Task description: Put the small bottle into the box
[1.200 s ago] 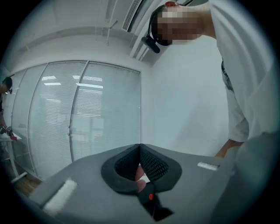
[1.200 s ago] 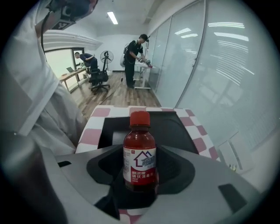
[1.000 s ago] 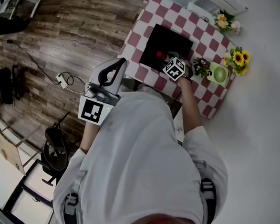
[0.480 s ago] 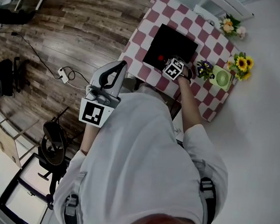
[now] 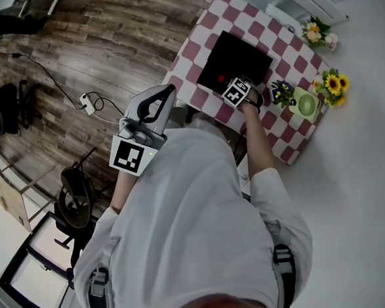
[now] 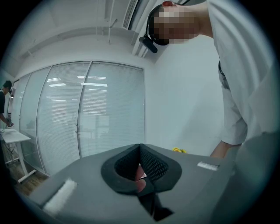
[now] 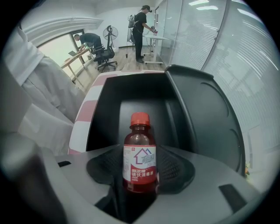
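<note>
While right gripper [image 7: 140,175] clamps small bottle [image 7: 140,159] upright at box [image 7: 105,109], lower fully before release; left gripper [image 6: 139,168] closed, empty.

We are wearing a white short-sleeved shirt [image 5: 195,216] and grey buckled straps [image 5: 283,268]; our left gripper [image 6: 140,149] and right gripper [image 5: 227,82] are showing grey shells, black mesh pads [image 6: 154,164] and black-and-white marker cubes [image 5: 128,155].

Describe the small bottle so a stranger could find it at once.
Find the red-and-white checked table, then the open black box on it. Over the box, the right gripper clamps a small dark bottle. Its red cap and white house-print label mark it out from the flowers and green fan nearby.
</note>
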Demonstrator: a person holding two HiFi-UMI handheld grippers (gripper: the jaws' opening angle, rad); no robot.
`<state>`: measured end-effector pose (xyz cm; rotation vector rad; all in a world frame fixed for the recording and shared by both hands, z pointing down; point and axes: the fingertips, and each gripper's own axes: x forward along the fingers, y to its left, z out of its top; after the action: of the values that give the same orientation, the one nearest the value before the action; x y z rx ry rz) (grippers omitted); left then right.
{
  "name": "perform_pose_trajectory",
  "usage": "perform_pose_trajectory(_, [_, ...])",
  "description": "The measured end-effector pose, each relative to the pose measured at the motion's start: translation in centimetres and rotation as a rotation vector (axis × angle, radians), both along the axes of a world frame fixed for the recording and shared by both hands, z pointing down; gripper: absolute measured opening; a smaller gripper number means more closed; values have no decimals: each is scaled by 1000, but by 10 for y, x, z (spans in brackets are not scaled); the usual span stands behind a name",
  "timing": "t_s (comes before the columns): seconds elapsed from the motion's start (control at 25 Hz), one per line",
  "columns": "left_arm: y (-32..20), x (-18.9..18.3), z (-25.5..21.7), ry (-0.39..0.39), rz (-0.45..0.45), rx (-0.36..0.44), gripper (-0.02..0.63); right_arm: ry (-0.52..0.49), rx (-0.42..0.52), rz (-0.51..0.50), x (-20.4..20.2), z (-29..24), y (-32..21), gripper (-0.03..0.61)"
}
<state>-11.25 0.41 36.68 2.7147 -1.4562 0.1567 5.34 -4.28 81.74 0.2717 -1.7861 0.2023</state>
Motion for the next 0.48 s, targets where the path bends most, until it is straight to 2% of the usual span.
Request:
perform_pose_trajectory(0.28, [2,-3,2,5,6,-5,2,-2,13,4,0,0,0,225])
perform_pose_trajectory(0.48, [1,-3,4,14,16,-6,2,0,-1,54,3,-2,0,227])
